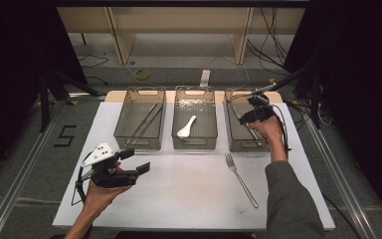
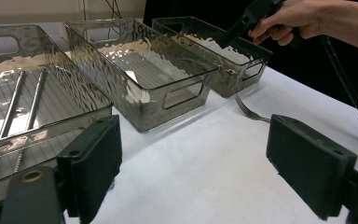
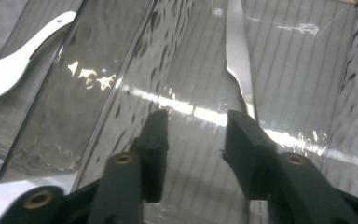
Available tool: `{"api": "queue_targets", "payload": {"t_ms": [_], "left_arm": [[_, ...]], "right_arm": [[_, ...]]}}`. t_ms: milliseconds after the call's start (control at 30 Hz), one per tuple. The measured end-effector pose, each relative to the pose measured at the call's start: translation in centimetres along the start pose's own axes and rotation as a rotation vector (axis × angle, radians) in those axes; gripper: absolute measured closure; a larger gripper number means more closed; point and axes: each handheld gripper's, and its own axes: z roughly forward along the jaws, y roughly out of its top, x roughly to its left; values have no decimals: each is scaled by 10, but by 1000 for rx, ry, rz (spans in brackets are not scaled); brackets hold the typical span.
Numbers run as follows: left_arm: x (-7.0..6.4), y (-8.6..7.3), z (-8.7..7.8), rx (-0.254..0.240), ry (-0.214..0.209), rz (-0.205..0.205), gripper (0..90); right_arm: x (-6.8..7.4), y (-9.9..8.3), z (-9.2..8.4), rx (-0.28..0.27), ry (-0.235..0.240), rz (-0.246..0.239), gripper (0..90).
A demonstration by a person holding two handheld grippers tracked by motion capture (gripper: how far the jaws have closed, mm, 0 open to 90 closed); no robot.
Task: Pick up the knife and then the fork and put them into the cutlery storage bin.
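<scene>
White tabletop, three smoked plastic bins along the far edge. Right bin (image 1: 246, 130) has a knife (image 3: 238, 56) lying in it, long axis running near-to-far, just ahead of the right gripper (image 3: 193, 133), whose jaws are spread with nothing between them. A fork (image 1: 240, 178) waits on the table nearer that hand. Left gripper (image 2: 193, 168) hangs open over bare table. The right gripper view shows the serrated blade; the high view hides it.

White spoon (image 1: 186, 127) in the middle bin (image 1: 194, 143), chopsticks (image 1: 147, 121) in the left bin (image 1: 140, 143), fork (image 1: 240, 179) lying loose on the white table (image 1: 189, 194).
</scene>
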Motion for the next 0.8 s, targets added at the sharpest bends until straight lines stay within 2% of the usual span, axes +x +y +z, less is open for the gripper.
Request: {"api": "queue_targets", "payload": {"t_ms": [133,233,400,533,667,800], "left_arm": [[0,0,0,0,2,0,178],[1,0,0,3,2,0,178],[0,0,0,2,4,1,177],[0,0,0,1,6,0,177],[0,0,0,0,5,-2,176],[1,0,0,-3,5,-10,175]], "right_arm": [[2,-1,-6,-13,11,-16,511],[7,-3,-14,-11,32,-46,460],[18,-9,-31,-22,54,-107,411],[33,-19,-43,-14,69,-191,374],[47,-31,-53,-5,114,-252,353],[56,-44,-59,-7,138,-278,327]]}}
